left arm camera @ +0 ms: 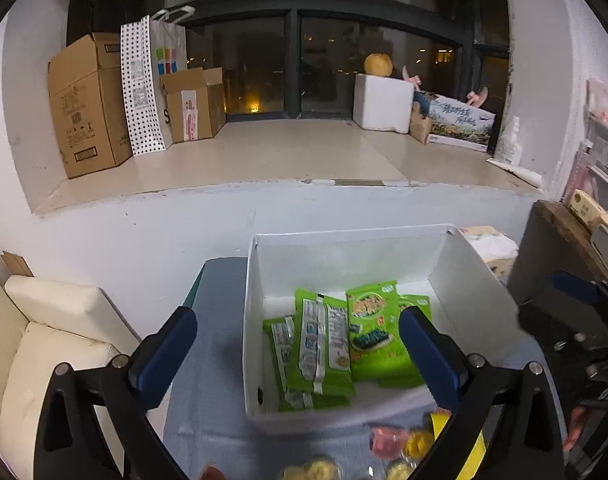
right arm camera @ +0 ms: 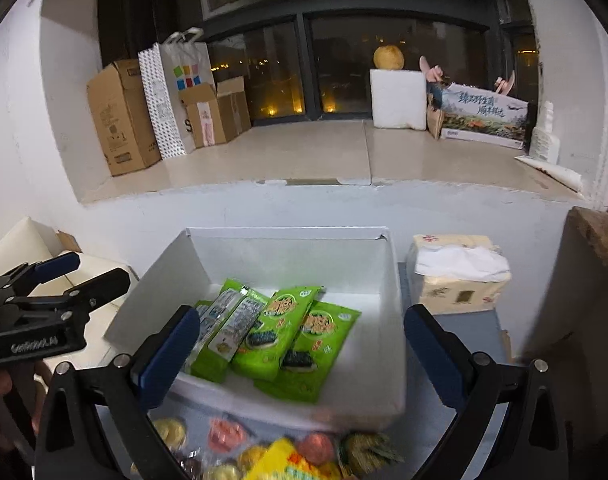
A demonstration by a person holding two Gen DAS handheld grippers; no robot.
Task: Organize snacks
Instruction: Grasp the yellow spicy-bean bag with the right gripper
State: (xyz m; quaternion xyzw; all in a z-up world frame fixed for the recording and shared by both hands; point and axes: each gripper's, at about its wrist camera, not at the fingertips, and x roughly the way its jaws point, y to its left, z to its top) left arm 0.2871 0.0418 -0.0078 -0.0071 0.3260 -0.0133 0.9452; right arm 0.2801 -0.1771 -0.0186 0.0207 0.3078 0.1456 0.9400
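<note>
Where boxed — glossy green snack packets [right arm camera: 280,332]

A grey-clothed bench [right arm camera: 464,332] carries a white box [right arm camera: 388,280] at centre, a tissue pack [right arm camera: 458,280] at three o'clock, and loose wrapped snacks [right arm camera: 224,436] at six o'clock.

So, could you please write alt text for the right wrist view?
The right tool hangs open over a white box holding green snack packs. Loose snacks lie in front of the box, a tissue pack sits to its right, and the left tool shows at the left edge.
</note>
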